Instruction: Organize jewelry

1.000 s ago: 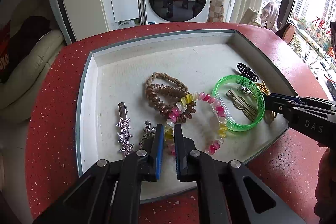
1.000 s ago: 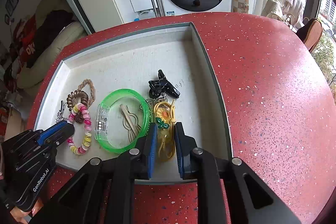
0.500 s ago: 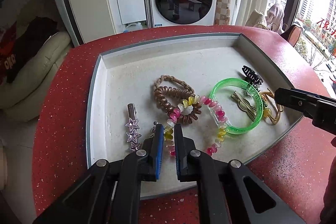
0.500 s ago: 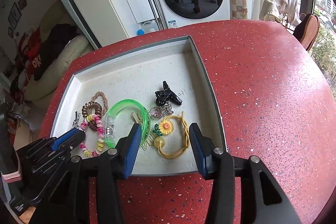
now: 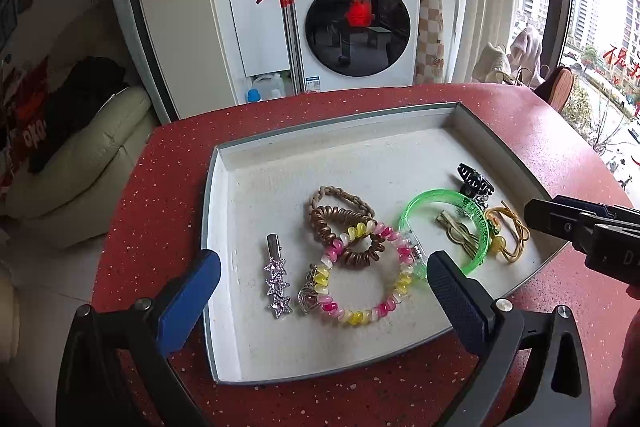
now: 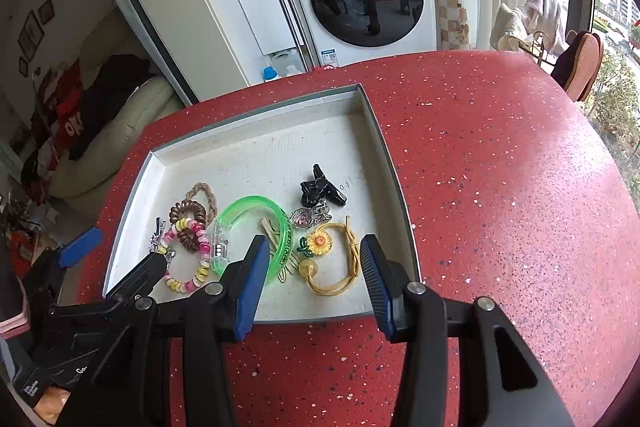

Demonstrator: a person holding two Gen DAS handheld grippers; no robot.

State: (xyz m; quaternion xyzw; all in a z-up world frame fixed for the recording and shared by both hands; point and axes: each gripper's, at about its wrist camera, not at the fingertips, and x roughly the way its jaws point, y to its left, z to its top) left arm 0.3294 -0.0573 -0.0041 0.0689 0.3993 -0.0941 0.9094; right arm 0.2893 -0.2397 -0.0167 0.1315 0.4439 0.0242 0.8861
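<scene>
Left gripper (image 5: 320,281) just sprung wide, empty, above beaded bracelet (image 5: 362,277); right gripper (image 6: 314,269) half open, empty, over yellow flower tie (image 6: 332,261). Both in tray (image 5: 224,347) on red table (image 6: 500,187), washing machine (image 5: 354,23) far behind.

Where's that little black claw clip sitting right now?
The black claw clip lies in the tray, towards its right wall in the right wrist view, just beyond the green bangle and above the sunflower hair tie.
</scene>
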